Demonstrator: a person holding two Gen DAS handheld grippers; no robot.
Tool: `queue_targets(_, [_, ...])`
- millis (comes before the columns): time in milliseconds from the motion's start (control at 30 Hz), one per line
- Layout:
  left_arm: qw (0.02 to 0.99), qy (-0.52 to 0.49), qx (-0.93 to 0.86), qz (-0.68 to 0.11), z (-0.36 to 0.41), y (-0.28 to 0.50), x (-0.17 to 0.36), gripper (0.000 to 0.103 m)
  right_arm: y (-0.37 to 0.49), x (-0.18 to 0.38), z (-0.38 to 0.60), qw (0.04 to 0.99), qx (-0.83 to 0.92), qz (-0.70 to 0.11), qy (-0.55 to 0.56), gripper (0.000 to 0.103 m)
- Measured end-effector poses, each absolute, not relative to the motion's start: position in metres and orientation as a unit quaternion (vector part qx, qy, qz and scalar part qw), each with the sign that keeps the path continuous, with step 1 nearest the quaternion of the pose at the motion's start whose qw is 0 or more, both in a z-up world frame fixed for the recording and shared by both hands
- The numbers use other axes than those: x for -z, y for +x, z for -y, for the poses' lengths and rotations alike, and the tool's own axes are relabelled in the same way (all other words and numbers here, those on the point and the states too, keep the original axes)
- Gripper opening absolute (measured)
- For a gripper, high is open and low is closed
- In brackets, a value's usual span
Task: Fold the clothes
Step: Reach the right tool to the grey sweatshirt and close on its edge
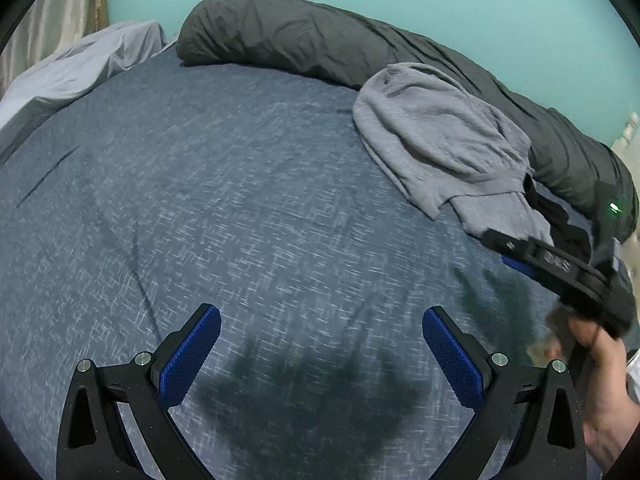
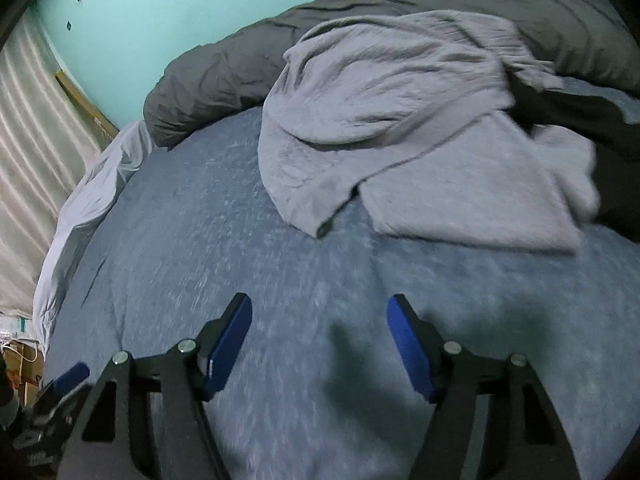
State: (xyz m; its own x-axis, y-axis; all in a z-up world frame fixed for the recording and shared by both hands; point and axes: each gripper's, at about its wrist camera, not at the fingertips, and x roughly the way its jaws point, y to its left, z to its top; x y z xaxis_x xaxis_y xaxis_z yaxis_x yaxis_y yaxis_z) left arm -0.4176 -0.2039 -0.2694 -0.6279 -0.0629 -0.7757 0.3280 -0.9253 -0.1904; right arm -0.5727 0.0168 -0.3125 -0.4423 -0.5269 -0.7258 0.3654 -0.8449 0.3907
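Left gripper (image 1: 322, 326) is hovering spread wide, nothing between its jaws, over the blue bedsheet (image 1: 200, 200); the grey garment (image 1: 440, 136) is lying crumpled at two o'clock, well apart. Only this view is showing a hand (image 1: 600, 392).

Right gripper (image 2: 320, 314) is hovering with jaws apart, empty; the garment (image 2: 400, 120) is lying at twelve to one o'clock, against the dark duvet (image 2: 200, 80). Only here is a black garment (image 2: 580, 116) showing plainly.

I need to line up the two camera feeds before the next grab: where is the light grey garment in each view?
Left wrist view: the light grey garment lies upper right on the blue bedspread, against the dark grey duvet.
Right wrist view: the garment fills the upper centre and right, ahead of the tool fingers.
Shared landmark: the rolled dark grey duvet along the turquoise wall.
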Motion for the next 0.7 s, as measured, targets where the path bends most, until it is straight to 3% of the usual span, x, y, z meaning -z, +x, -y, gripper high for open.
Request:
queue_targets(233, [0.110, 0.419, 0.887, -0.158, 0.219, -0.409, 0.280, 0.103, -0.614, 0.333, 0.018, 0.271, 0.840, 0.110, 0.458, 0.057])
queue_targets(400, [0.111, 0.420, 0.886, -0.163, 0.227, -0.402, 0.287, 0.103, -0.632, 0.347, 0.033, 0.258, 0.839, 0.123, 0.464, 0.053])
queue_targets(467, [0.111, 0.420, 0.885, -0.164, 0.229, -0.399, 0.290, 0.103, -0.636, 0.351, 0.040, 0.255, 0.840, 0.113, 0.465, 0.039])
queue_targets(533, [0.110, 0.421, 0.885, -0.165, 0.230, -0.395, 0.292, 0.103, -0.639, 0.355, 0.046, 0.246, 0.843, 0.104, 0.467, 0.035])
queue_targets(600, [0.111, 0.422, 0.885, -0.164, 0.231, -0.389, 0.295, 0.103, -0.642, 0.358, 0.048, 0.238, 0.844, 0.109, 0.467, 0.023])
queue_targets(633, [0.110, 0.422, 0.885, -0.162, 0.232, -0.386, 0.296, 0.103, -0.642, 0.357, 0.049, 0.237, 0.847, 0.110, 0.463, 0.007])
queue_targets(700, [0.115, 0.420, 0.887, -0.155, 0.233, -0.380, 0.296, 0.103, -0.636, 0.351, 0.049, 0.234, 0.858, 0.092, 0.448, 0.004])
